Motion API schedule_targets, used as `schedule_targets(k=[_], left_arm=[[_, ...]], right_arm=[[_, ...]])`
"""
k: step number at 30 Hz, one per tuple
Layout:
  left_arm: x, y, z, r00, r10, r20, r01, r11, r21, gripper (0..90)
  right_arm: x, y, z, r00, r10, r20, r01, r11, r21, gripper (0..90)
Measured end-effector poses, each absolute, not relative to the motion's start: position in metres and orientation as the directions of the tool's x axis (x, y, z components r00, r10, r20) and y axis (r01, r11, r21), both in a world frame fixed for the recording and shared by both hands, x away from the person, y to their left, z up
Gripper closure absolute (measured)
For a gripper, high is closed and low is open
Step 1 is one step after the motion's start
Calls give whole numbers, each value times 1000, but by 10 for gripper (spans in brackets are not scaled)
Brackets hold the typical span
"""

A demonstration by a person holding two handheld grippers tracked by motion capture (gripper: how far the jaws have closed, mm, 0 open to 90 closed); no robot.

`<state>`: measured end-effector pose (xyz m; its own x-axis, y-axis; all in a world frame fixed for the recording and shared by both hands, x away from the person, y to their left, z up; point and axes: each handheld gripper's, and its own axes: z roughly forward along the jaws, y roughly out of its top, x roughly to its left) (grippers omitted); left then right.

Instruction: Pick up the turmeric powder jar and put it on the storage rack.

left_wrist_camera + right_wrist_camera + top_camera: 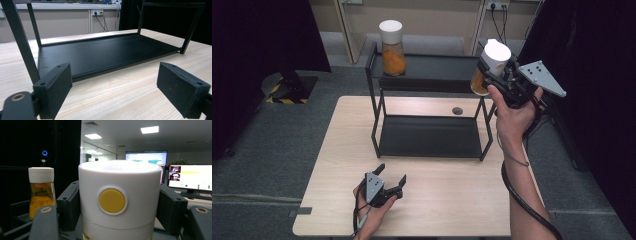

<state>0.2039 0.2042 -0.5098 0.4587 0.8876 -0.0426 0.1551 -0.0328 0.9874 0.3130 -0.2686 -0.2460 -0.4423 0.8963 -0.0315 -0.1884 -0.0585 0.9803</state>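
Observation:
A clear jar of orange powder with a white cap (392, 47) stands on the left of the top shelf of a black two-tier rack (432, 75). My right gripper (498, 70) is shut on a second such jar (491, 65), held in the air above the rack's right end. In the right gripper view the held jar's white cap (120, 195) with a yellow dot sits between both pads, and the shelved jar (41, 192) stands beyond at left. My left gripper (391, 175) is open, low over the table in front of the rack. Its pads (56, 88) face the bottom shelf (105, 53).
The rack stands at the back half of a light wooden table (452, 195). A small round grommet (457, 110) sits in the tabletop behind the lower shelf. Dark curtains flank the table on both sides. Monitors (190, 176) glow in the room beyond.

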Motion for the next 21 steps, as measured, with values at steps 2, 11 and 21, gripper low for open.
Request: schedule_targets(k=[2, 11, 21], left_arm=[[204, 204, -510, 459, 887, -43, 156, -33, 987, 128], [204, 205, -510, 459, 887, -45, 158, -32, 987, 127], [205, 206, -509, 461, 886, -51, 162, -28, 986, 127]], right_arm=[[315, -267, -244, -442, 897, -29, -186, -60, 981, 310], [326, -262, -235, -431, 902, -24, -174, -57, 983, 311], [336, -257, -228, -427, 904, -19, -157, -53, 986, 310]])
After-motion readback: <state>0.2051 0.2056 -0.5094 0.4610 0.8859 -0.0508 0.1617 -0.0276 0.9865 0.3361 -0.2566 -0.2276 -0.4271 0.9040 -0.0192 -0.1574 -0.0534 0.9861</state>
